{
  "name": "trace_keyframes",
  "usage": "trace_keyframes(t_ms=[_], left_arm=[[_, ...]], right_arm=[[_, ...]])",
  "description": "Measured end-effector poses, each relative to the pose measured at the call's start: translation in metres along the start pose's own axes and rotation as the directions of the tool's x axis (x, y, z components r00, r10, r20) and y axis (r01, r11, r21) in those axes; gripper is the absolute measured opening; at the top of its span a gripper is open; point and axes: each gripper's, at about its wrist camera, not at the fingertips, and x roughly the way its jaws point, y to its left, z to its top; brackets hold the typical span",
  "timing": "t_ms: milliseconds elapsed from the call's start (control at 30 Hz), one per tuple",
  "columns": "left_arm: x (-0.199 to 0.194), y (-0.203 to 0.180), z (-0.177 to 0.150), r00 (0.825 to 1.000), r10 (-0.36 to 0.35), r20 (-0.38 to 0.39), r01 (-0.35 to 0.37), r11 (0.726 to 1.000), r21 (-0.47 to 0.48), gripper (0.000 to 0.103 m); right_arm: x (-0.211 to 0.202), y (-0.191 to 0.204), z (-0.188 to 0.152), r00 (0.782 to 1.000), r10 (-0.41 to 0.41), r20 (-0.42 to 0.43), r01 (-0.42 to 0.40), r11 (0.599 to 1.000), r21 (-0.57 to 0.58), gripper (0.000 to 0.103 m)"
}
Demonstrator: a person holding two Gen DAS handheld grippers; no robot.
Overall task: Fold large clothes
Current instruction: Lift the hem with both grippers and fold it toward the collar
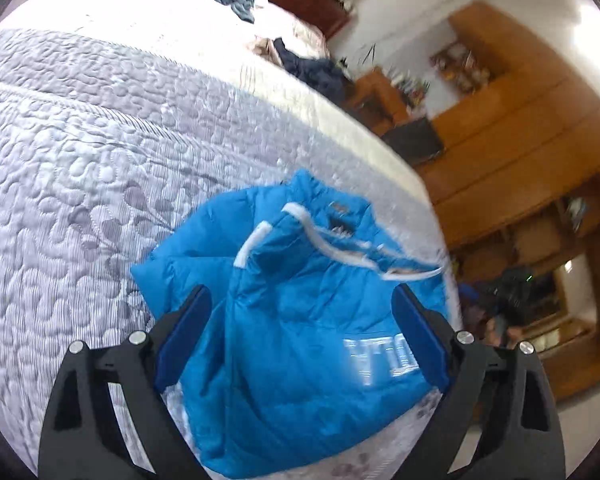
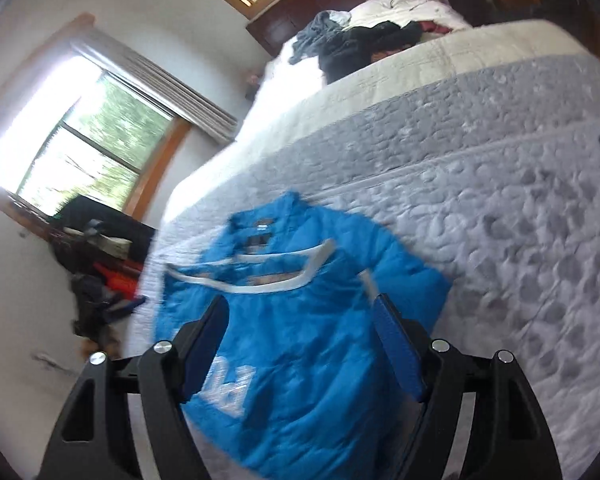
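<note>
A bright blue padded jacket (image 1: 300, 320) with white trim and white lettering lies folded into a compact bundle near the corner of the bed (image 1: 100, 140). My left gripper (image 1: 302, 308) hovers over it, open, its blue-padded fingers spread either side with nothing between them. From the other side, the same blue jacket (image 2: 296, 344) shows its collar pointing away. My right gripper (image 2: 302, 316) is likewise open above the jacket, holding nothing. Both views are slightly motion-blurred.
The grey quilted bedspread (image 2: 500, 200) covers the bed. A pile of dark clothes (image 2: 360, 44) lies at the far end near the pillows. Wooden cabinets (image 1: 520, 140) stand past the bed's edge. A window (image 2: 80, 140) and floor clutter (image 2: 100, 292) are on the other side.
</note>
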Motion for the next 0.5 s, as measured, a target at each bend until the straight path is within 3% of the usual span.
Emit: trace_keyframes(t_ms=[167, 300, 367, 400, 467, 500], left_arm=[[0.037, 0.003, 0.017, 0.993, 0.109, -0.042, -0.106, 0.993, 0.058, 0.091], [0.056, -0.002, 0.025, 0.994, 0.080, -0.070, -0.073, 0.993, 0.095, 0.086], [0.063, -0.005, 0.026, 0.992, 0.073, -0.100, -0.061, 0.991, 0.119, 0.051], [0.066, -0.004, 0.025, 0.991, 0.088, -0.101, -0.074, 0.989, 0.130, 0.044], [0.067, -0.003, 0.024, 0.992, 0.094, -0.090, -0.080, 0.987, 0.140, 0.018], [0.064, -0.001, 0.023, 0.994, 0.073, -0.082, -0.062, 0.989, 0.133, 0.015]], right_arm=[[0.034, -0.010, 0.010, 0.997, -0.069, -0.038, 0.067, 0.996, -0.052, 0.075], [0.053, -0.013, 0.010, 0.995, -0.061, -0.073, 0.056, 0.997, -0.060, 0.070], [0.057, -0.014, 0.008, 0.994, -0.071, -0.080, 0.065, 0.995, -0.071, 0.059], [0.058, -0.013, 0.007, 0.994, -0.079, -0.081, 0.073, 0.994, -0.079, 0.053], [0.057, -0.013, 0.005, 0.993, -0.095, -0.075, 0.088, 0.991, -0.101, 0.029], [0.054, -0.012, 0.004, 0.994, -0.091, -0.062, 0.084, 0.990, -0.111, 0.025]])
